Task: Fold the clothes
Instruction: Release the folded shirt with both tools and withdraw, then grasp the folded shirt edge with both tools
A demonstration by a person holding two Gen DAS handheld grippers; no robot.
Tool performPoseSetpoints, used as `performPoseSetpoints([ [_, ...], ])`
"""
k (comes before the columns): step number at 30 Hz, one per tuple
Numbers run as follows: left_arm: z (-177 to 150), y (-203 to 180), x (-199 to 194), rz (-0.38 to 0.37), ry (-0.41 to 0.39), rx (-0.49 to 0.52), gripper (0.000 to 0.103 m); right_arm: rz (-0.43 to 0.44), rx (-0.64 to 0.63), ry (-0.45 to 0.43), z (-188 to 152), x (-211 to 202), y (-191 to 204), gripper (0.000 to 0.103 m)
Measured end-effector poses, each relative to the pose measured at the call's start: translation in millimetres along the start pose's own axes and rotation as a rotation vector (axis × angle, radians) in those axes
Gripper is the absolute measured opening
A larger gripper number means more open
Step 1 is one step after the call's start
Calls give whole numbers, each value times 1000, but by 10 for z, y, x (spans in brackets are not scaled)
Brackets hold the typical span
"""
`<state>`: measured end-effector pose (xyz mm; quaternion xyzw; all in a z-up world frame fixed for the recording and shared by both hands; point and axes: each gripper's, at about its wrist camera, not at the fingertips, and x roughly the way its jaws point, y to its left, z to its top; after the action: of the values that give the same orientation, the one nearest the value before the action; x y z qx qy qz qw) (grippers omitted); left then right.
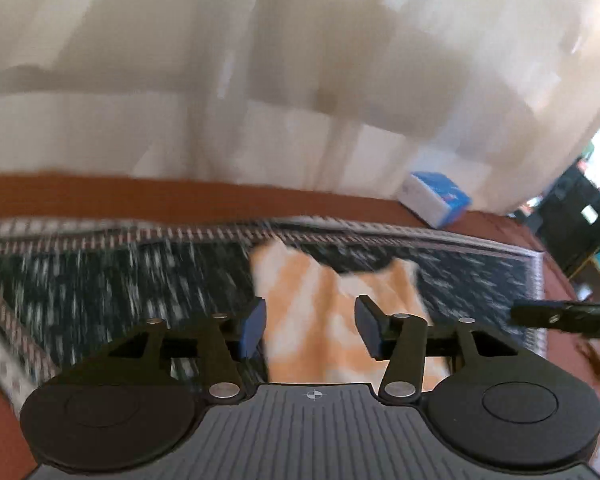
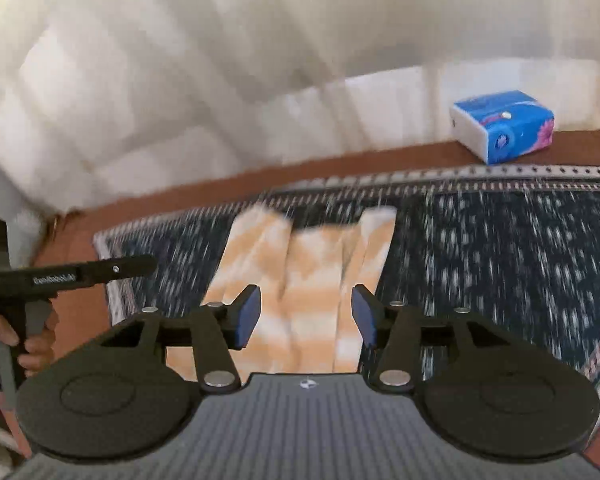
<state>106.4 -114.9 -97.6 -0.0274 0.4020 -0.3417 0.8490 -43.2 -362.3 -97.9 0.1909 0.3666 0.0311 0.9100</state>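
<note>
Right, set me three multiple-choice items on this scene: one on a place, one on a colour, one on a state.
1. Where is the tissue pack?
A. on the garment
B. on the brown surface past the patterned mat's far edge
C. in a claw

2. What colours is the garment?
A. orange and white
B. green
C. black

3. How are the right claw's jaws?
A. shut on the garment
B. shut on nothing
C. open

Key: 1 B, it sits beyond the patterned mat; 2 A, pale orange with white patches; 3 C, a wide gap shows garment between the pads.
</note>
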Motion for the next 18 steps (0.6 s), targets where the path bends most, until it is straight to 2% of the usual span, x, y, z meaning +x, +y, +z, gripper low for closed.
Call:
performPoseSetpoints([
  [3, 119, 161, 329, 22, 27, -17, 63, -10, 38, 4, 205, 294, -174, 57],
  [7, 144, 209, 644, 0, 62, 13, 62, -33, 106, 31, 295, 631, -401, 57],
  [11, 187, 270, 835, -14, 94, 15, 62, -28, 118, 58, 370, 836, -526, 58],
  [15, 150, 365, 1022, -29, 134, -29, 62, -35, 128, 74, 425, 997, -620, 61],
  [18, 127, 380, 1058, -48, 116, -33, 62, -35, 133, 86, 447, 1113, -674, 61],
])
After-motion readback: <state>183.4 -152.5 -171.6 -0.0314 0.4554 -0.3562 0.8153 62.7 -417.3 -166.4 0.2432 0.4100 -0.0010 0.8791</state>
